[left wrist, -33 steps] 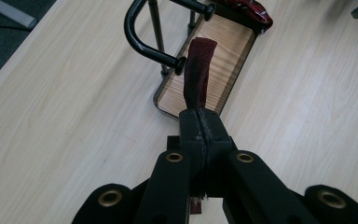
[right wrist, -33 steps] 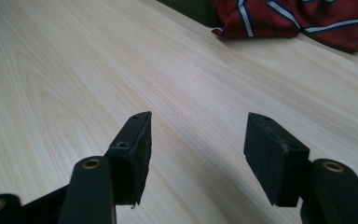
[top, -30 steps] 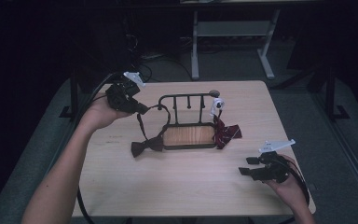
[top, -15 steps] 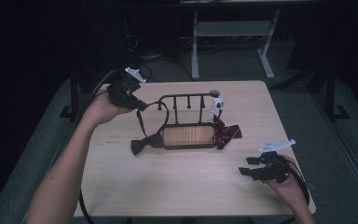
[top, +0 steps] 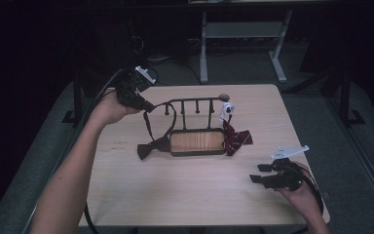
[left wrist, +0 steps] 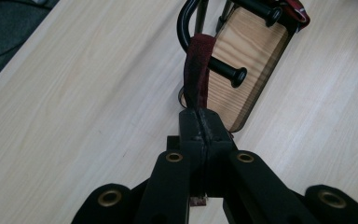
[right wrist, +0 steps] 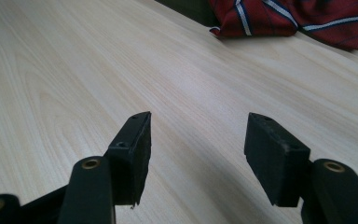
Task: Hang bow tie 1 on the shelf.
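Note:
A black metal rack point(top: 195, 101) with a wooden base point(top: 197, 141) stands mid-table. A dark bow tie point(top: 151, 148) lies at the base's left end, and its strap point(top: 147, 124) rises to my left gripper point(top: 147, 104), which is shut on it beside the rack's left end. In the left gripper view the dark red strap point(left wrist: 197, 65) is pinched in my left gripper point(left wrist: 200, 119), just in front of a rack peg point(left wrist: 228, 72). A red striped bow tie point(top: 236, 139) lies at the base's right end. My right gripper point(top: 257, 173) rests open and empty near the front right corner; its open gap point(right wrist: 196, 140) is over bare wood.
A small white object point(top: 227, 109) hangs at the rack's right end. The light wooden table point(top: 175, 195) has free room in front of the rack. The red striped tie point(right wrist: 298, 16) lies well ahead of the right gripper. Dark floor and a desk frame point(top: 243, 29) lie beyond.
My left gripper has drawn the strap slightly back and to the left. The right gripper has stayed in place.

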Action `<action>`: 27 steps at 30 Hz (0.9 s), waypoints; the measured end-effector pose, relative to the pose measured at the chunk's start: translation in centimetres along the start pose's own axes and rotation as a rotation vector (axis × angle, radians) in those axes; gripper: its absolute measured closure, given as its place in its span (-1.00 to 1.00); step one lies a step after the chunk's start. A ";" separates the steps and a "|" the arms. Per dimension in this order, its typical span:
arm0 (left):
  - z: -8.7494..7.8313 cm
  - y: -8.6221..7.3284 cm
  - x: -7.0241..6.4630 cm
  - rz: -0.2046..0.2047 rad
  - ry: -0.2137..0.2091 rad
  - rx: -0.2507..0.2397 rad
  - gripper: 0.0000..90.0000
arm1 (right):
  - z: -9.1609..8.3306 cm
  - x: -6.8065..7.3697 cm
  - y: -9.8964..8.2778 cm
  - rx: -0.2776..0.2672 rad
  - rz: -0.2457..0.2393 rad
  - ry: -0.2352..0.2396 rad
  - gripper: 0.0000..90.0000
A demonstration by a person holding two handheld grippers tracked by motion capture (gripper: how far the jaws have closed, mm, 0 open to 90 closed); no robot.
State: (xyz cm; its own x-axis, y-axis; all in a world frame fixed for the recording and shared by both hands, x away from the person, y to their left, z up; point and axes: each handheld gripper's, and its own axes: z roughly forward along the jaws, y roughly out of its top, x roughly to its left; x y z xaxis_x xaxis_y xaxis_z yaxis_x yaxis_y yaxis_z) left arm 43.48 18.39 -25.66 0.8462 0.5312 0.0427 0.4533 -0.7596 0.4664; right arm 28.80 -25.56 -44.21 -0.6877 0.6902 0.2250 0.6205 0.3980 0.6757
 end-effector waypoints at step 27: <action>1.9 -1.3 -0.1 -0.016 0.050 0.079 0.50 | -0.1 0.1 -0.2 0.003 0.007 -0.001 -0.09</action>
State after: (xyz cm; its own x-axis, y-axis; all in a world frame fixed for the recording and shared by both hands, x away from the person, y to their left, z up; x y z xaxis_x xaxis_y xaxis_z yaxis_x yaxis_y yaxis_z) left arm 43.34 18.62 -27.90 0.8246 0.5599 0.0807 0.4888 -0.7771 0.3964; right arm 28.52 -25.60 -44.28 -0.6832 0.6935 0.2288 0.6260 0.3949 0.6724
